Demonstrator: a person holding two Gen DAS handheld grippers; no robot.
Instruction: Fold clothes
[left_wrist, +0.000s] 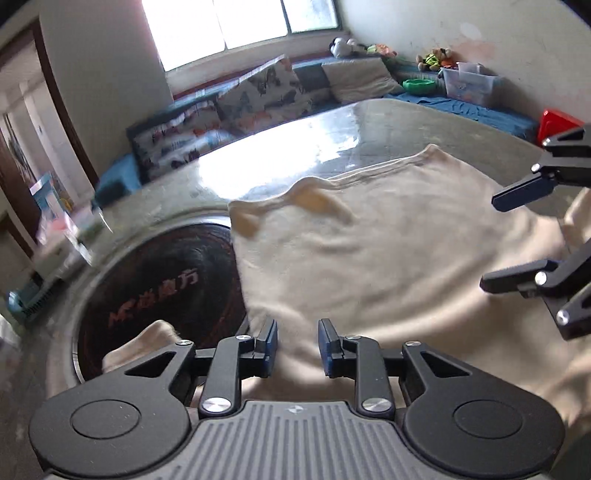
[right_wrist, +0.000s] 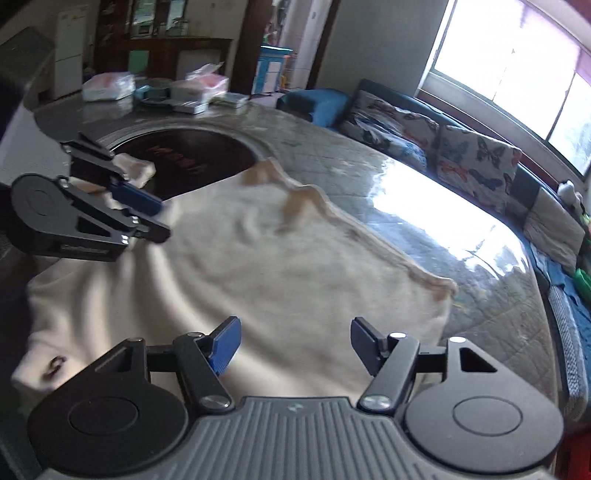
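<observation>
A cream garment (left_wrist: 388, 258) lies spread on the round glass-topped table, its far hem rumpled; it also shows in the right wrist view (right_wrist: 277, 266). My left gripper (left_wrist: 297, 345) hovers over its near left part, jaws open a little, nothing between them. It shows in the right wrist view (right_wrist: 160, 218) at the left. My right gripper (right_wrist: 293, 343) is wide open and empty over the garment's near edge. It shows in the left wrist view (left_wrist: 489, 240) at the right edge.
A dark round turntable (left_wrist: 159, 295) sits in the table's middle, partly under the garment. Packages (right_wrist: 155, 90) lie at the table's far side. A sofa with butterfly cushions (left_wrist: 258, 96) and a window stand beyond the table.
</observation>
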